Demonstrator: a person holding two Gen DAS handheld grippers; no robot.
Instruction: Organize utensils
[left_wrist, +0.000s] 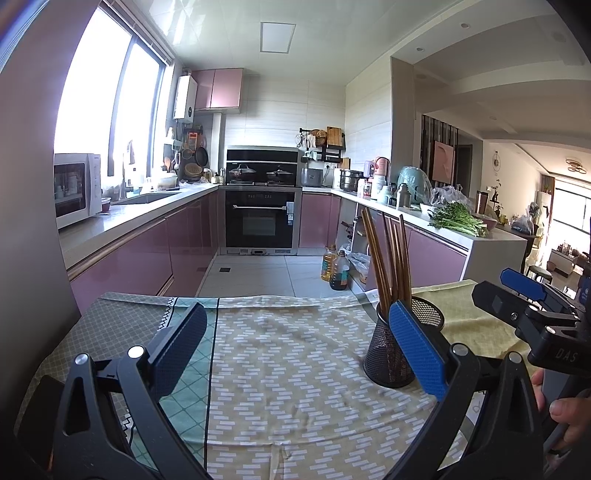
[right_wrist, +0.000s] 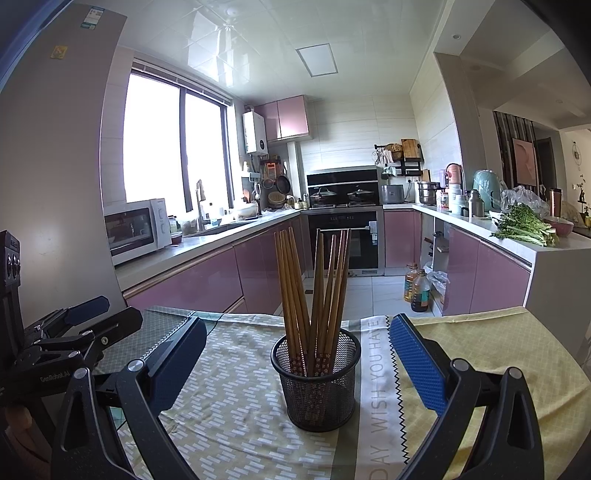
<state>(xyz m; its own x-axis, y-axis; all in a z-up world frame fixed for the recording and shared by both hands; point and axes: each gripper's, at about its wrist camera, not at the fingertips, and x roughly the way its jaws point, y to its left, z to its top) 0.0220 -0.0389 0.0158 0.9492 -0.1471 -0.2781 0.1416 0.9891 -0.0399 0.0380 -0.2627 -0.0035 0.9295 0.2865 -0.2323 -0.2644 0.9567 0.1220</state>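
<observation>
Both grippers, left (left_wrist: 299, 350) and right (right_wrist: 299, 354), jaws spread, empty; chopsticks (right_wrist: 314, 291) upright in mesh holder (right_wrist: 316, 391) on tablecloth (right_wrist: 229, 406)

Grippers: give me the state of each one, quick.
Left gripper: open, holding nothing, fingers spread over the tablecloth.
Right gripper: open, holding nothing, the mesh chopstick holder ahead between its fingers.

Chopsticks (right_wrist: 312, 291) upright in mesh holder (right_wrist: 316, 384), holder on tablecloth (right_wrist: 236, 406); kitchen counters behind, left and right.
</observation>
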